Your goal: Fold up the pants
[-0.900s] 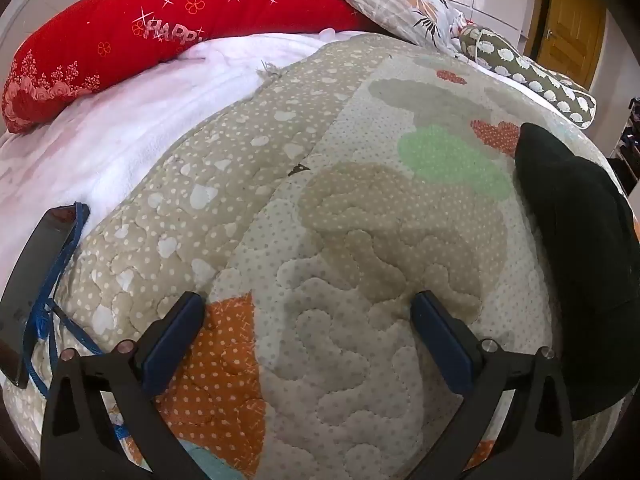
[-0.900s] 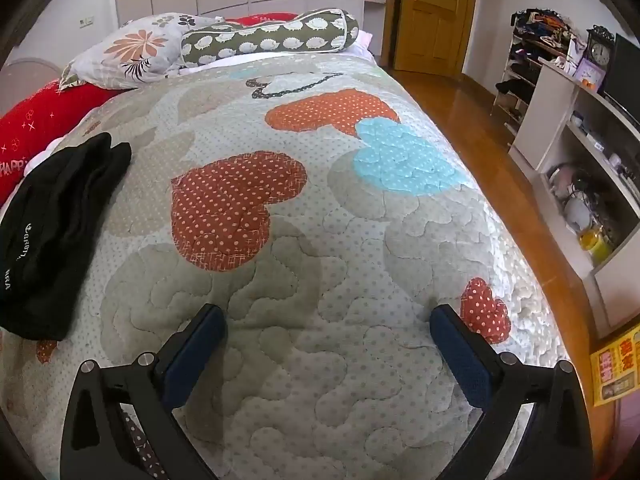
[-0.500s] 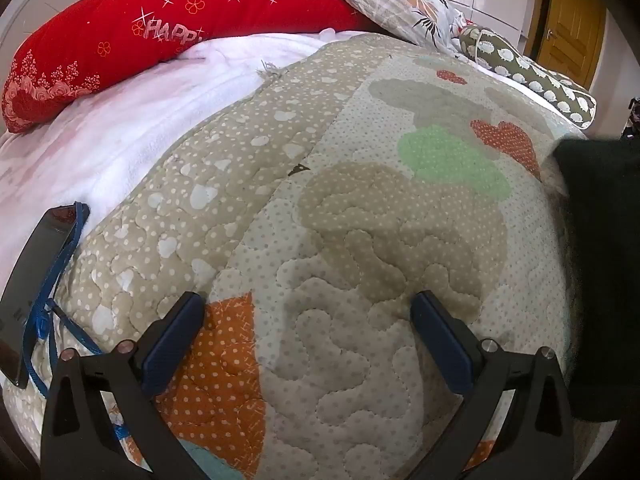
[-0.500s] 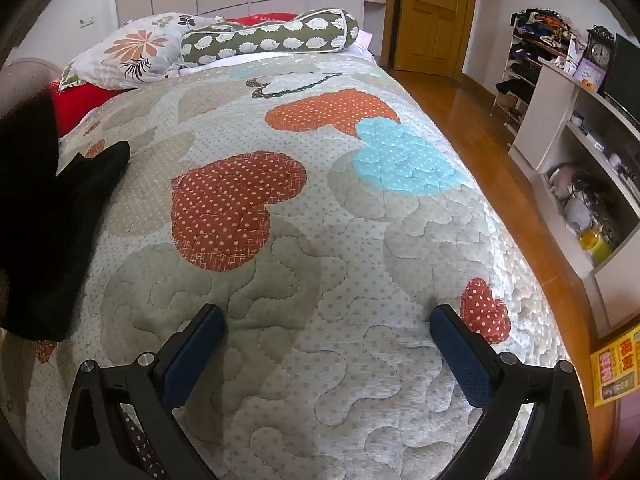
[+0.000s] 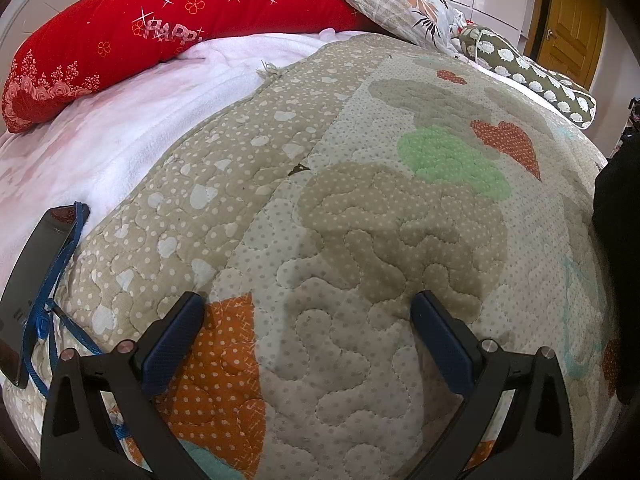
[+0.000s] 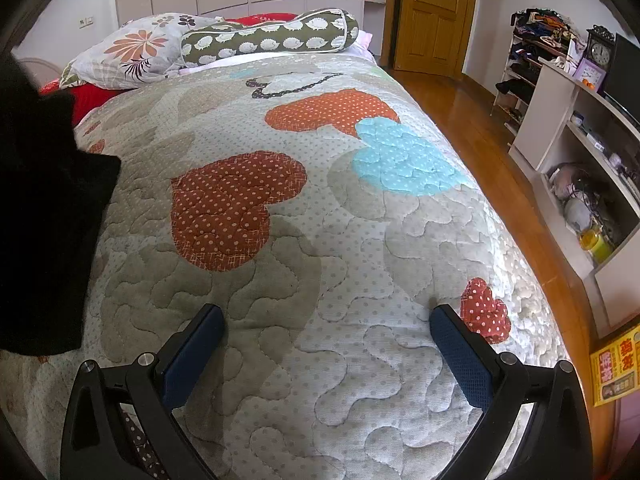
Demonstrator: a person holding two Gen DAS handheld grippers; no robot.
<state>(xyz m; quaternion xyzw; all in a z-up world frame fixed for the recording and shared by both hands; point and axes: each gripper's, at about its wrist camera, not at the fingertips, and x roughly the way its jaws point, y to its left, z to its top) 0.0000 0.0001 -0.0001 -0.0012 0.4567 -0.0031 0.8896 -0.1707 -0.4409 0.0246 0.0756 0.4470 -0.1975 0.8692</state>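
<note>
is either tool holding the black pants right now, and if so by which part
Neither. The left tool and right tool both stand wide open over the quilt, nothing between their fingers. The black pants are off to the side, untouched by either.

Black pants [image 6: 44, 216], dark bunched fabric, on the quilt well left of the right gripper [image 6: 326, 340] (its lower part lying there, upper part rising out of frame)

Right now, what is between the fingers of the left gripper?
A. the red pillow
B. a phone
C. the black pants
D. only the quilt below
D: the left gripper is open over the quilt; the pants are off to its right.
</note>
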